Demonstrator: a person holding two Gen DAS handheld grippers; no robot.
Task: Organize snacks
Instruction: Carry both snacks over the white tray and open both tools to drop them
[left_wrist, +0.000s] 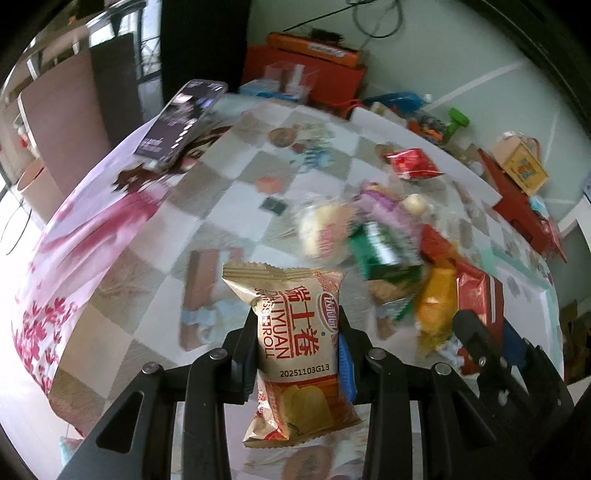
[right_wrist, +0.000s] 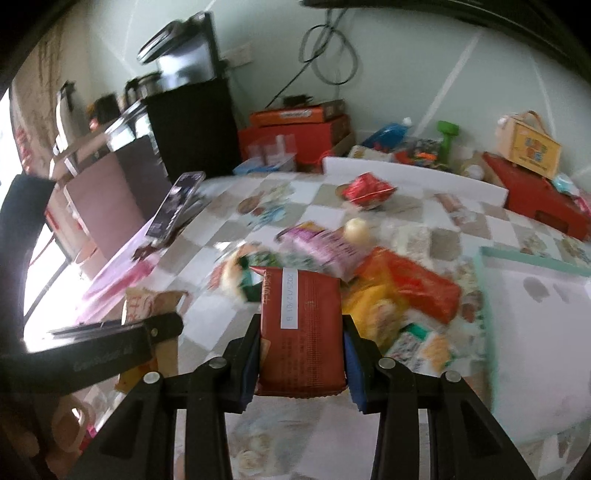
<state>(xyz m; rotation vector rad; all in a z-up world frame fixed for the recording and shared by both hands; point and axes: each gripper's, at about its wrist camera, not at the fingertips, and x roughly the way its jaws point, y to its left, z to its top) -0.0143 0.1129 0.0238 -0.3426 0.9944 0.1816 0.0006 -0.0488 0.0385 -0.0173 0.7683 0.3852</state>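
1. Left claw (left_wrist: 297, 328) pinches tan roll pack (left_wrist: 295, 343), upright between its pads, above the cloth (left_wrist: 236, 192).
2. Right claw (right_wrist: 301, 332) pinches red pack (right_wrist: 301, 332) flat between its pads.
3. Snack pile (right_wrist: 369, 273) lies just ahead of the right claw, ahead-right of the left.

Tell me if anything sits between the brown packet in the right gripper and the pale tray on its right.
Nothing visible blocks it. The right gripper holds the brown packet above the table; the snack pile lies lower, short of the tray, whose surface looks bare.
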